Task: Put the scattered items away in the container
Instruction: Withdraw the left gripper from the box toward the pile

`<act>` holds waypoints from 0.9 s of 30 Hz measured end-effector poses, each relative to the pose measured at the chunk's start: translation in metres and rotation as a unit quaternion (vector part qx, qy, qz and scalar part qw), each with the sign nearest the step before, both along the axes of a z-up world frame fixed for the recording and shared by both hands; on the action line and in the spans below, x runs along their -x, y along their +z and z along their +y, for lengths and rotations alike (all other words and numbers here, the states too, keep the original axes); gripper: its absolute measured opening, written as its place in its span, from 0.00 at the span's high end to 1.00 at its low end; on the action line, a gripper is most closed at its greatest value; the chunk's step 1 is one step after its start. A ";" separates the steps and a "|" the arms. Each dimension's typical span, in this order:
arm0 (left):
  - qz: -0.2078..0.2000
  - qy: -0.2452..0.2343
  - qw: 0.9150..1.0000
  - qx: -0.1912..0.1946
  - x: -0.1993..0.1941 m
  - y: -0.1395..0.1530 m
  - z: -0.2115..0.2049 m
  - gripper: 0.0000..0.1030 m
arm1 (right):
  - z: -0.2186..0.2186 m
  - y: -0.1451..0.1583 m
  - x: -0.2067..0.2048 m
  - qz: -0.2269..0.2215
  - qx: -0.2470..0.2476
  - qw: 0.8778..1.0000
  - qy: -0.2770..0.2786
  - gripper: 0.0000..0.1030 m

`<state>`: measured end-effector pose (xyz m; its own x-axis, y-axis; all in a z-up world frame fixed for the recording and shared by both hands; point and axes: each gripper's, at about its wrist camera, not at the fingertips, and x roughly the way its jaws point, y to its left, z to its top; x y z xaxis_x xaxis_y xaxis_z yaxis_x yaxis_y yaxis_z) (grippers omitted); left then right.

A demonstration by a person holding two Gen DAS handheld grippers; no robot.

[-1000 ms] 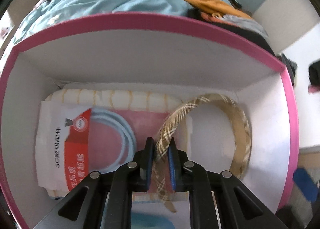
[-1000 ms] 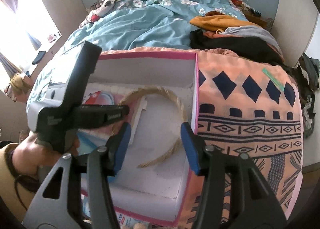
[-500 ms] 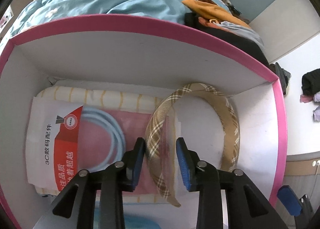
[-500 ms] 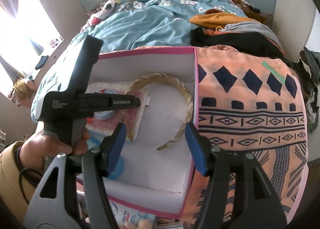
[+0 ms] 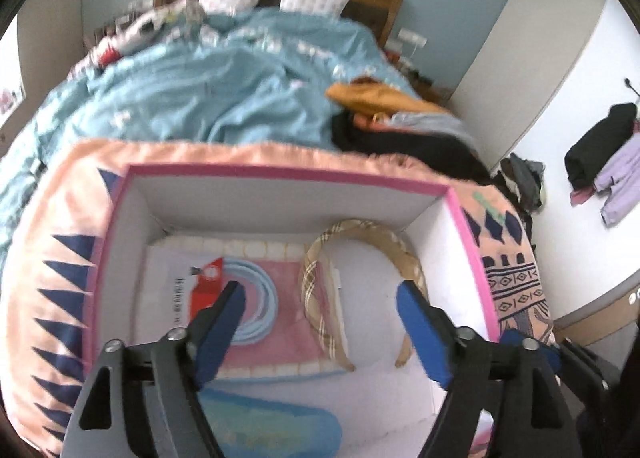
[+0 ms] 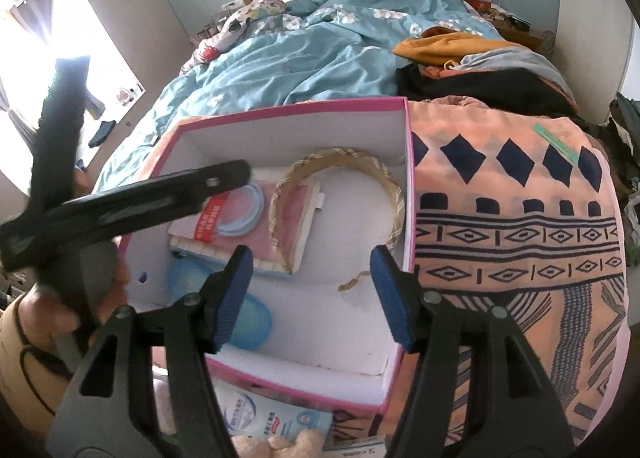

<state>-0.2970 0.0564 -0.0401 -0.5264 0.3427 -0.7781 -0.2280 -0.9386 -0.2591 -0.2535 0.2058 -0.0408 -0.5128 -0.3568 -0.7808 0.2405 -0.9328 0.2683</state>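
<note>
A pink-rimmed white box (image 5: 288, 172) (image 6: 406, 194) sits on an orange patterned blanket. Inside lie a plaid tan headband (image 5: 316, 282) (image 6: 394, 194), a red-and-white cable packet (image 5: 208, 286) (image 6: 224, 218) on a yellow-striped cloth, and a light blue object (image 5: 272, 426) (image 6: 248, 322). My left gripper (image 5: 320, 322) is open and empty, raised above the box; its body shows in the right wrist view (image 6: 132, 202). My right gripper (image 6: 312, 294) is open and empty over the box's near side.
A white-and-blue packet (image 6: 260, 422) and a beige plush toy (image 6: 280, 444) lie in front of the box. The blanket (image 6: 512, 218) spreads to the right with a green strip (image 6: 558, 140) on it. Behind is a bed with a blue duvet (image 6: 320, 54) and piled clothes (image 6: 472, 58).
My left gripper let go of the headband, opened wide and lifted back out of the box. The headband now lies in the box. My right gripper hardly moved.
</note>
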 end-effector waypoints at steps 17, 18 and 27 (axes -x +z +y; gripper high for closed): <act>0.039 0.010 0.999 0.011 -0.120 0.014 -0.053 0.10 | -0.019 0.007 -0.062 0.016 0.033 0.999 0.032 0.37; 0.037 0.014 0.999 0.010 -0.125 0.013 -0.057 0.10 | -0.020 0.007 -0.066 0.016 0.033 0.999 0.034 0.37; 0.011 0.044 0.999 0.028 -0.175 -0.007 -0.087 0.10 | -0.022 0.008 -0.106 0.011 0.039 0.998 0.058 0.32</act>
<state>-0.1219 -0.0306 -0.0475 -0.5705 0.2501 -0.7823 -0.1489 -0.9682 -0.2010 -0.1478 0.1838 -0.0328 -0.4810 -0.4736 -0.7378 0.3521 -0.8751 0.3322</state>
